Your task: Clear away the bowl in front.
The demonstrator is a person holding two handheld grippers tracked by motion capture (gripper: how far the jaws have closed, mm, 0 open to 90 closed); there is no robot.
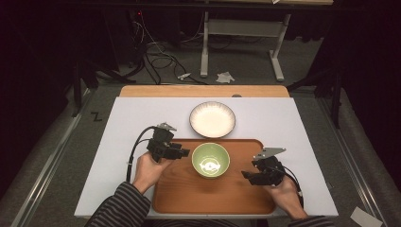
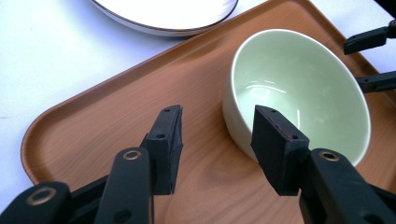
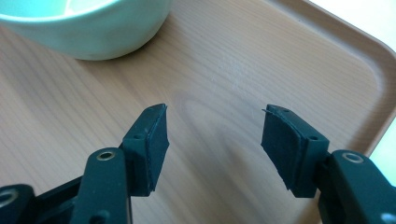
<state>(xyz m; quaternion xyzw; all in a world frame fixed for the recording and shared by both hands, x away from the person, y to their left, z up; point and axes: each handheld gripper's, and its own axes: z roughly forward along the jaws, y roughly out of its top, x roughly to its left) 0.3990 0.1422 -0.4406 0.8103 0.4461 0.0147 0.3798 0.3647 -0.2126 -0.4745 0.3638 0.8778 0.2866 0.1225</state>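
Left tongs (image 1: 185, 152), jaws parted about halfway and gripping nothing, hover just beside the left wall of the green bowl (image 1: 211, 160); in the left gripper view one jaw stands over the rim and the other over bare tray wood, so the rim is lined up between them but not pinched. Right tongs (image 1: 247, 176), jaws likewise apart and empty, hang over the right part of the wooden tray (image 1: 179, 191), apart from the bowl, whose lower wall appears at the top left of the right gripper view (image 3: 88, 32). The bowl sits upright near the far edge of the tray, roughly midway along it; the tray lies at the near edge of the counter (image 1: 113, 142). A white plate with a dark rim (image 1: 212, 119) rests on the counter just beyond the tray's far edge. Likely hazards: a one-sided pinch on a smooth glazed rim may slip or tip the bowl; a jaw nudging the wall before closing could slide the bowl toward the tray lip and the plate; lifting low over that lip risks a knock against the plate.
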